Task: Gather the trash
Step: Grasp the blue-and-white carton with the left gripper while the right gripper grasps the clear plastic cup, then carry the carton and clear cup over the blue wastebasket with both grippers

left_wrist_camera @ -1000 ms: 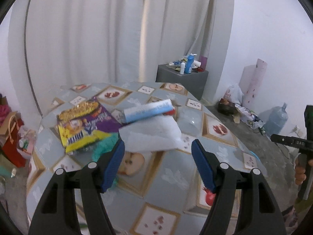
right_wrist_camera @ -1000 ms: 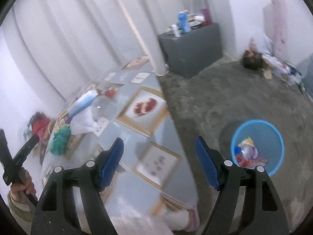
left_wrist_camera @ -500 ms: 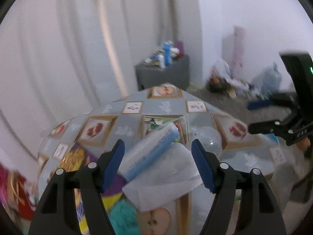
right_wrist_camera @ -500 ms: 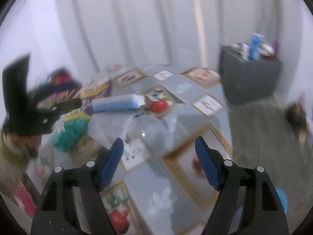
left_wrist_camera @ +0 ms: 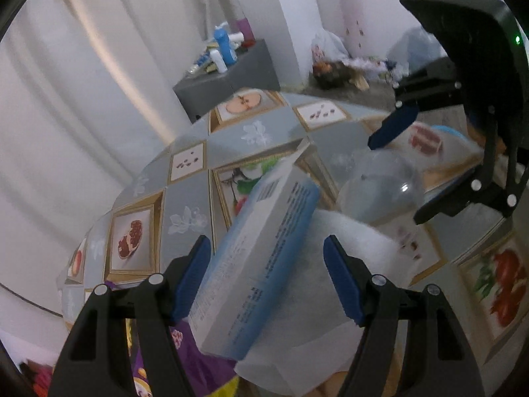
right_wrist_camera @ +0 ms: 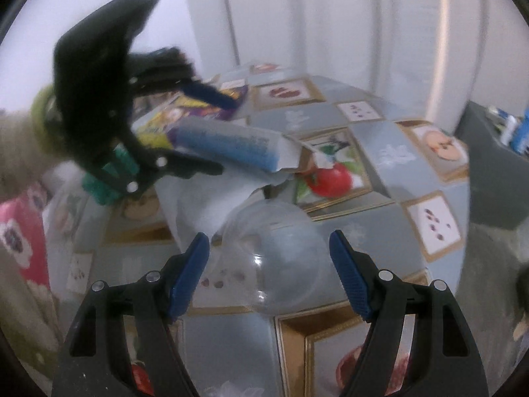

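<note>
trash lies in a loose heap on a round desk covered with a grey cloth printed with framed fruit pictures. the left hand-held gripper hangs released over the heap, blue pads spread wide with a long white and blue carton passing between them; the pads do not press on it. the carton rests tilted on a sheet of white tissue, its far end flap open. just beyond the tissue on the right sits a clear plastic dome. a purple and yellow snack wrapper pokes out under the near end of the carton.

the right hand-held gripper is also released, its pads wide apart on either side of the same clear plastic dome, not touching it. from this side the carton lies farther off, the tissue left of the dome, the snack wrapper behind, and something teal and fuzzy at the far left, partly hidden.

away from the desk, a grey cabinet holding bottles stands by white curtains.
</note>
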The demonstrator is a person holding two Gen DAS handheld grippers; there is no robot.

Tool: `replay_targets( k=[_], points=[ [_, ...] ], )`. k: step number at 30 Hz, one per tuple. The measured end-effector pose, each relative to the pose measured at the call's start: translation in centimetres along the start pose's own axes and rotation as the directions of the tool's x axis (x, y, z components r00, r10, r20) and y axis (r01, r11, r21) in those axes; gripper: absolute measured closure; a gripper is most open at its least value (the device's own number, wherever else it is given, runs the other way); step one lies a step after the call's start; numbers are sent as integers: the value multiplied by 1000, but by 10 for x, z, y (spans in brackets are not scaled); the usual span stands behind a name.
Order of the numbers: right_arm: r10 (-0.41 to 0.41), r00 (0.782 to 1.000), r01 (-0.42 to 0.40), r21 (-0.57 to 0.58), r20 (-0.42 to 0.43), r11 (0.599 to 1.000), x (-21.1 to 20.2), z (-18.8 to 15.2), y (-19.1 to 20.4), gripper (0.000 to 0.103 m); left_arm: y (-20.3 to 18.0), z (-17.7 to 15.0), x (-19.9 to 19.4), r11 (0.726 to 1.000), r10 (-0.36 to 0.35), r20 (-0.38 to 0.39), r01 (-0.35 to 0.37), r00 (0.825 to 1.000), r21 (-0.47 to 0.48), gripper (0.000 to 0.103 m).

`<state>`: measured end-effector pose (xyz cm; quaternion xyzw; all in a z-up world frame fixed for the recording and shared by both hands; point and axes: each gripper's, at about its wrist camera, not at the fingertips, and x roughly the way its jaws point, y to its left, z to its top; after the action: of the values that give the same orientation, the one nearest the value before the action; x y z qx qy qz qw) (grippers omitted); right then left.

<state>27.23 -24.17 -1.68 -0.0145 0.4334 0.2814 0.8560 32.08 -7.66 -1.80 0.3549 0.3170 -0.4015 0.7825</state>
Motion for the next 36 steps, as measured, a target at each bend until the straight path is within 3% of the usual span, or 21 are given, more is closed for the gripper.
replay_targets(
  k=[5, 23, 26, 36],
  points=[
    [20, 1000, -20, -4, -11, 1000, 10, -4, -5, 33, 5, 1, 13, 1000, -1, -39, 1, 999, 2, 34],
    [25, 1000, -25, -9, -8, 1000, 18, -5, -8, 36, 6, 2, 17, 1000, -18, -38, 17, 999, -15, 39],
    [29, 1000, -30, -8, -9, 1000, 18, -5, -8, 36, 6, 2, 17, 999, -31, -37, 30, 999, -19, 46],
    [39, 999, -39, -9, -7, 999, 17, -6, -8, 37, 11, 3, 14, 999, -30, -21, 29, 999, -35, 58]
  ],
)
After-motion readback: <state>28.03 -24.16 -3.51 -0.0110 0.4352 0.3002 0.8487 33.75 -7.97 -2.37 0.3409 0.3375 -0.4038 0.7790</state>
